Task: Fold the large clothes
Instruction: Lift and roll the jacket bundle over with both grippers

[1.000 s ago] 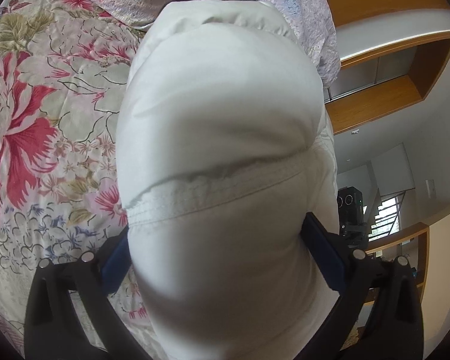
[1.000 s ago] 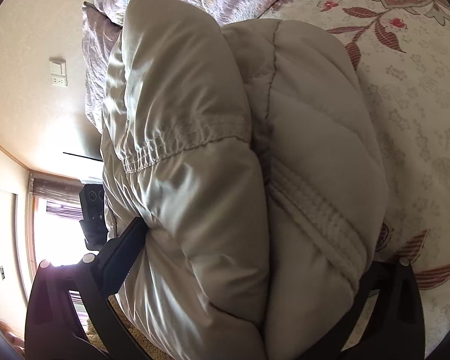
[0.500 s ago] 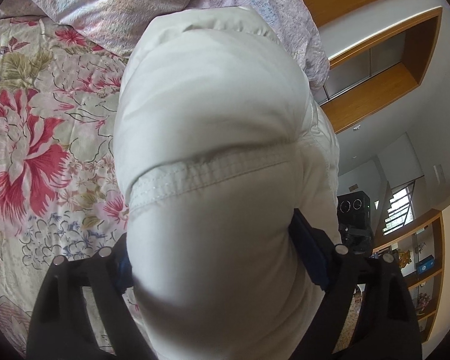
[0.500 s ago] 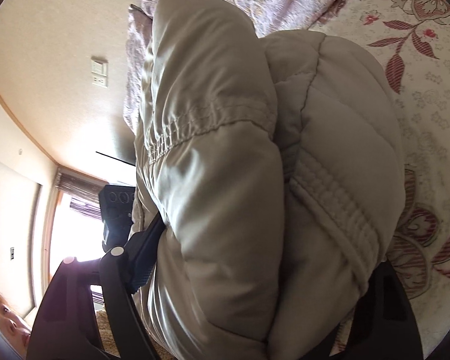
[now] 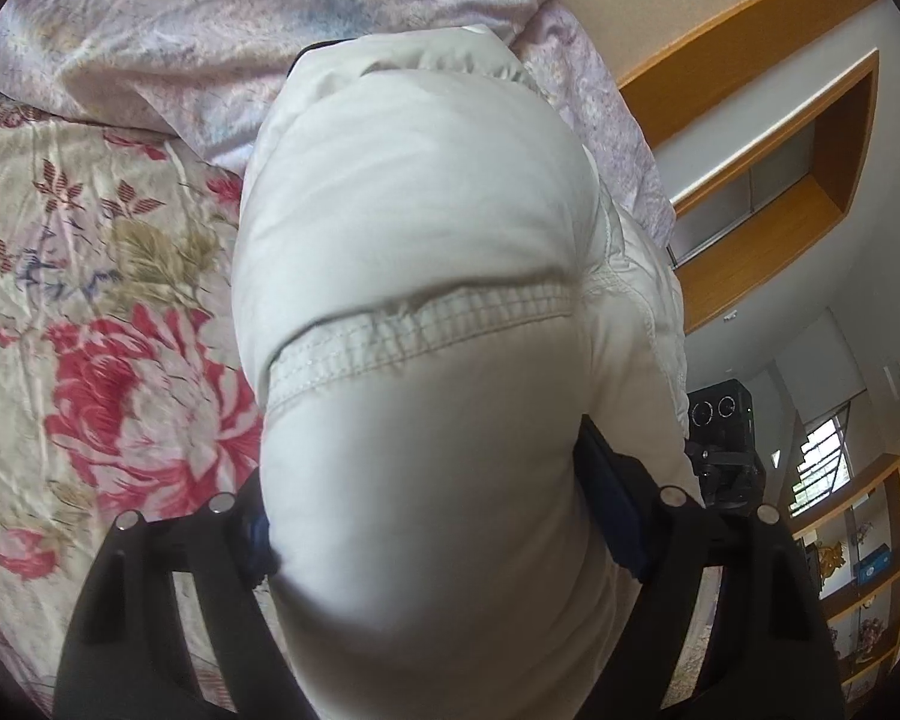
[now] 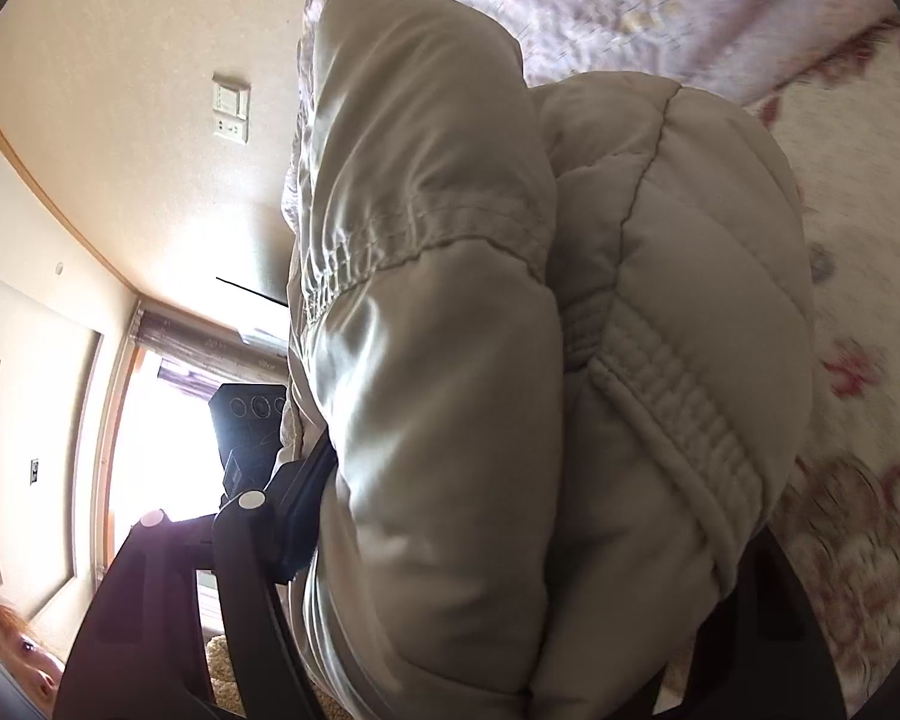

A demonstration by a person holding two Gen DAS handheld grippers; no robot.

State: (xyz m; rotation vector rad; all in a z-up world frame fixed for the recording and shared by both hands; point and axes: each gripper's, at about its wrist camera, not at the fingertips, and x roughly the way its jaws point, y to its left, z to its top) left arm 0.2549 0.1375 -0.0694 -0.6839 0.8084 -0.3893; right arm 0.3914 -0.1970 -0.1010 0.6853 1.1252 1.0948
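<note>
A puffy beige quilted jacket point(image 5: 414, 240), bundled into a thick roll, fills the middle of both wrist views above the floral bedspread point(image 5: 120, 360). My left gripper point(image 5: 432, 516) clamps one end of the roll. Its blue pads point(image 5: 606, 504) press into the fabric on both sides and the jaws are still closing. In the right wrist view the jacket point(image 6: 660, 240) shows two stitched, elasticated seams. My right gripper point(image 6: 540, 540) squeezes this end, jaws also closing. Its left finger point(image 6: 300, 510) shows, while the right finger is mostly hidden behind the fabric.
A lilac pillow point(image 5: 210, 30) lies at the head of the bed behind the jacket. Wooden wall shelves point(image 5: 780, 180) and a black device on a tripod point(image 5: 720, 414) stand beyond the bed. A bright window point(image 6: 162, 450) and part of a person's head point(image 6: 12, 648) show at left.
Both grippers have lifted and carried the jacket roll toward the pillow. Their jaws have narrowed and sunk deeper into the padding. The right view has rolled and blurred.
</note>
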